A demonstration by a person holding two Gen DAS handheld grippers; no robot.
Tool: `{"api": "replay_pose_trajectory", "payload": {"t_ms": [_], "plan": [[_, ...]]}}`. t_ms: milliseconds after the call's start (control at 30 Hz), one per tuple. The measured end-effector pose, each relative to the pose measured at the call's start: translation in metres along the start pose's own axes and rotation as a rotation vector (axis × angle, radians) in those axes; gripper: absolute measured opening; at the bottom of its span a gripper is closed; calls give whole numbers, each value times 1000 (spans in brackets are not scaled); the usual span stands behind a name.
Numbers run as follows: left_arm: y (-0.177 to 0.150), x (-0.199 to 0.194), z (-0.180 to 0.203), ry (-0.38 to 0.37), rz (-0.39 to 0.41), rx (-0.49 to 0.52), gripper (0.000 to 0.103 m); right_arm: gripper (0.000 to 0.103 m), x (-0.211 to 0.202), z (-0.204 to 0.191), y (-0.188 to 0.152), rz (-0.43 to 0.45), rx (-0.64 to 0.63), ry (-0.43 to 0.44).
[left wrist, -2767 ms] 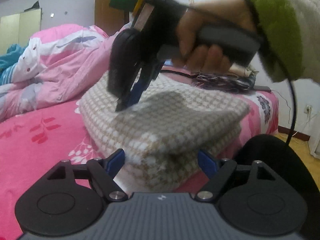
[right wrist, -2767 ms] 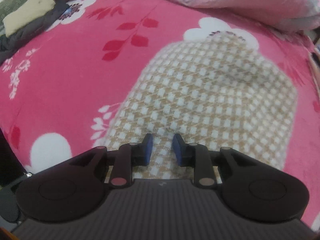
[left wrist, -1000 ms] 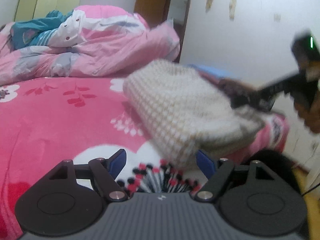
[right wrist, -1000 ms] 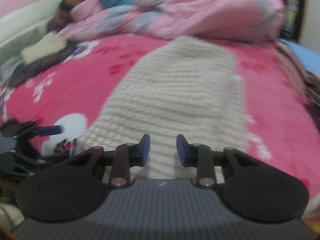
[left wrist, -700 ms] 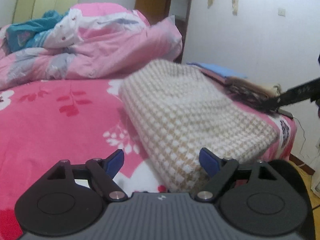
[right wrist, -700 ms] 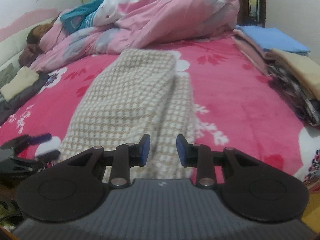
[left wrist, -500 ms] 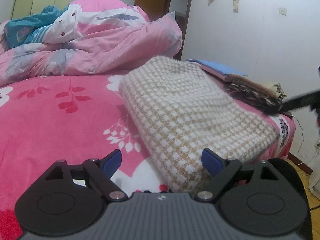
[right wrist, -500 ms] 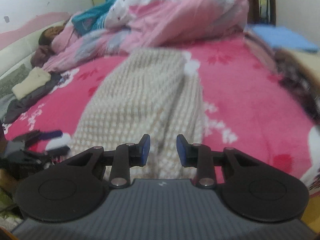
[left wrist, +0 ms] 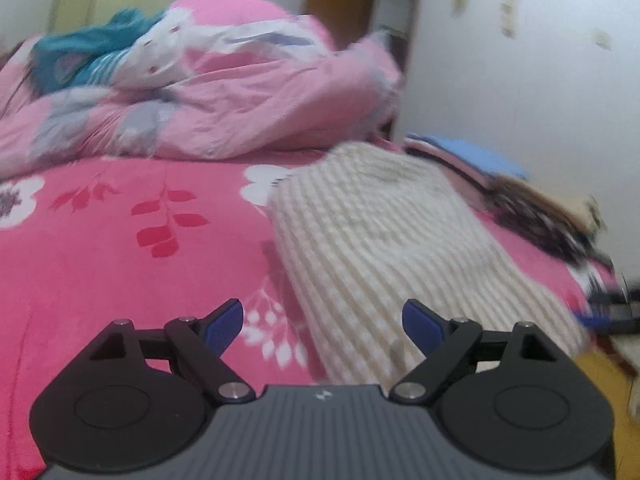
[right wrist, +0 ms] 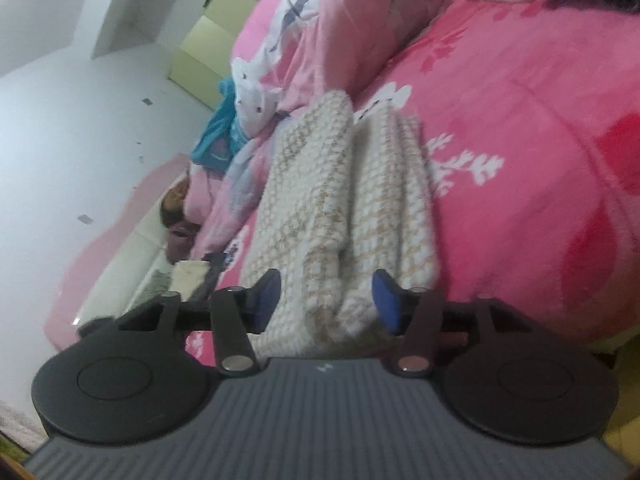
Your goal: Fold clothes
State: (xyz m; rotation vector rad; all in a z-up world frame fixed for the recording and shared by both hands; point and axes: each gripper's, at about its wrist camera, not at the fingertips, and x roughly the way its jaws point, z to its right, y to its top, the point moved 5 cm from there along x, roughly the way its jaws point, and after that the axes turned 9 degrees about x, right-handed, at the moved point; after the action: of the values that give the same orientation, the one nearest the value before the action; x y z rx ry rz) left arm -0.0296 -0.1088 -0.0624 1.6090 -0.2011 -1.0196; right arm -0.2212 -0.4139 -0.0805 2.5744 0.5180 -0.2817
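One folded checked sweater on the pink floral bed, two tools near its edge.

Left wrist view: the left tool [left wrist: 322, 324] stands spread wide and holds nothing, the sweater [left wrist: 404, 248] lying ahead on the bed [left wrist: 100, 264], one rumpled pink quilt [left wrist: 224, 108] behind. Right wrist view: the right tool [right wrist: 326, 300], jaws just opening and half spread, straddles the sweater's [right wrist: 344, 200] near edge; whether the pads touch it is unclear.

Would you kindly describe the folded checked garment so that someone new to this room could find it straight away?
Start from the bed with the bright pink floral cover; the crumpled pink duvet is heaped at its far end. Nearer the camera, by the bed's edge, lies the folded garment, a thick oblong bundle. Its cream and beige check weave sets it apart from everything pink around it and from the darker clothes pile beside it.
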Motion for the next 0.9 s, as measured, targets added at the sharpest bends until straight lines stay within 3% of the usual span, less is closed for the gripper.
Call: {"api": "replay_pose_trajectory", "payload": {"t_ms": [200, 367, 500, 667, 733, 767, 833, 900], "plan": [[17, 39, -24, 9, -31, -167, 88, 59, 31, 13, 19, -35, 4, 10], [12, 62, -27, -97, -70, -302, 88, 65, 54, 15, 29, -84, -11, 29], [11, 73, -24, -106, -73, -328, 88, 66, 61, 2, 33, -106, -52, 59], [15, 82, -18, -108, -66, -329, 88, 65, 75, -4, 40, -108, -114, 14], [16, 86, -15, -105, -66, -315, 87, 57, 80, -7, 44, -101, -141, 9], [17, 88, -14, -103, -66, -305, 86, 42, 83, -8, 45, -103, -159, 0], [20, 89, -10, -103, -65, -284, 86, 28, 88, -12, 48, -107, -193, -16], [22, 90, -10, -101, -71, -287, 86, 23, 91, -15, 49, -106, -210, -10]]}}
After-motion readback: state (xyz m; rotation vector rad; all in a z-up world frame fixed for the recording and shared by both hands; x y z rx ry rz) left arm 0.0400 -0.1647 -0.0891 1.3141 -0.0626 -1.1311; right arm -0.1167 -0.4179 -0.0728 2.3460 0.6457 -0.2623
